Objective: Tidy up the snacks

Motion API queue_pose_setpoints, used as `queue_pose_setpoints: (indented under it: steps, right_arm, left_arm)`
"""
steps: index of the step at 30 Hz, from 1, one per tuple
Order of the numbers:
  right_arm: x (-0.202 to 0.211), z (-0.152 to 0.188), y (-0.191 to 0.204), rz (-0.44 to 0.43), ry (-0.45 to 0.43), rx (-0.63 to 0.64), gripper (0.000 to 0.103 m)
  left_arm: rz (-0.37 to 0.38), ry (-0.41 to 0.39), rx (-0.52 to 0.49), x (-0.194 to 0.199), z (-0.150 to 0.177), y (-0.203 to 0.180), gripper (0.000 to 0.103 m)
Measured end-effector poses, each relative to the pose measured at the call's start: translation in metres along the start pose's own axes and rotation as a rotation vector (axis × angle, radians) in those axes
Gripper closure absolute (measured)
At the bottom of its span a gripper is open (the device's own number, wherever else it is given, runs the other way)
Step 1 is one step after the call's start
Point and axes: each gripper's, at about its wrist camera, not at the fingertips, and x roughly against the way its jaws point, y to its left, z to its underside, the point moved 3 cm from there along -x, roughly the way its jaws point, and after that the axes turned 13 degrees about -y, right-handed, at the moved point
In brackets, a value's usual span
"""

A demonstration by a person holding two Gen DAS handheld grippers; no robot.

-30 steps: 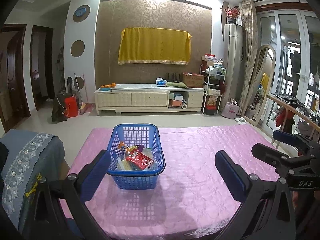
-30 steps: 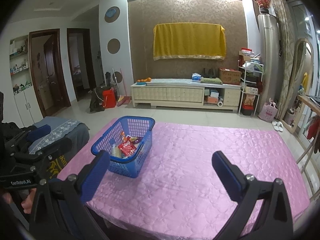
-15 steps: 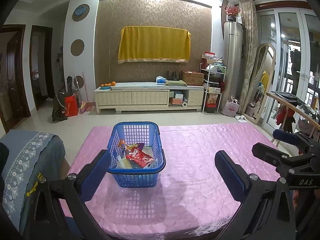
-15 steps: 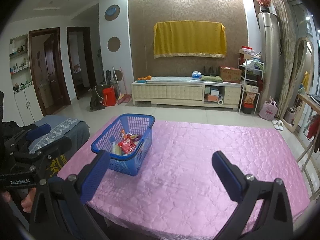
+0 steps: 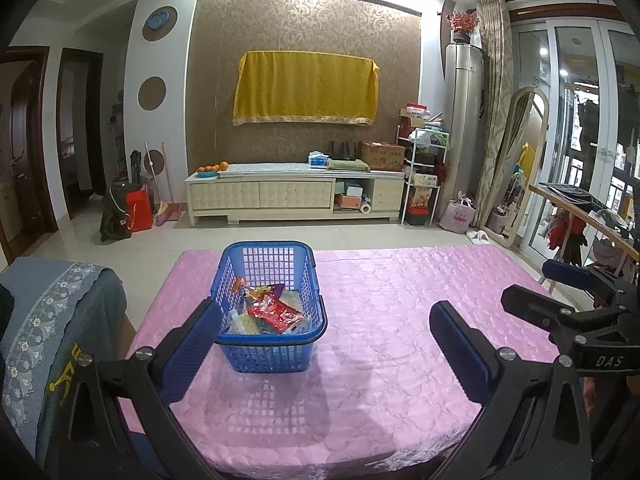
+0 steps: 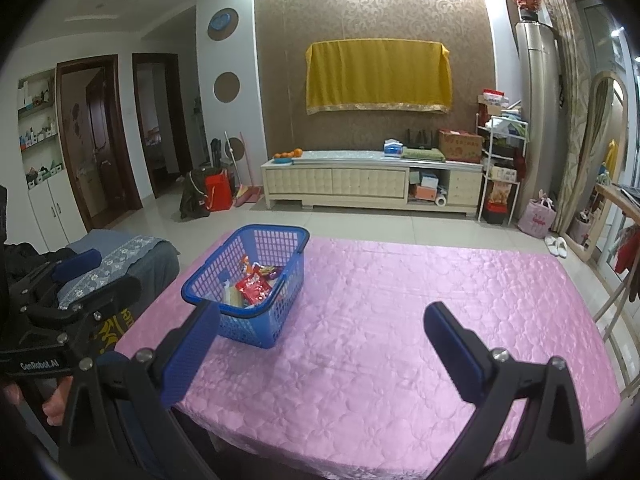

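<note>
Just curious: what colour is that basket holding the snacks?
Blue; the basket shows best in the left wrist view.

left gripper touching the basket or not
Apart. In the right wrist view the left gripper hangs off the table's left edge, with bare pink cloth between it and the basket.

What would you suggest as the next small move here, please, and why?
Probably ease the left gripper forward and down toward the blue plastic lattice basket. Both grippers are open and empty, the red snack packet and the others lie inside it, and the pink quilted tablecloth shows no loose snacks.
</note>
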Motion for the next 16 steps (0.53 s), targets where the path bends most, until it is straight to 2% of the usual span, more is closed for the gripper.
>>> queue_pose_setpoints:
  steps: [16]
  right_arm:
    - [0.0007,0.0009,0.0072,-0.008,0.008,0.0,0.0]
  left_arm:
    - [-0.003,0.0,-0.003,0.0037,-0.0017,-0.0009,0.0]
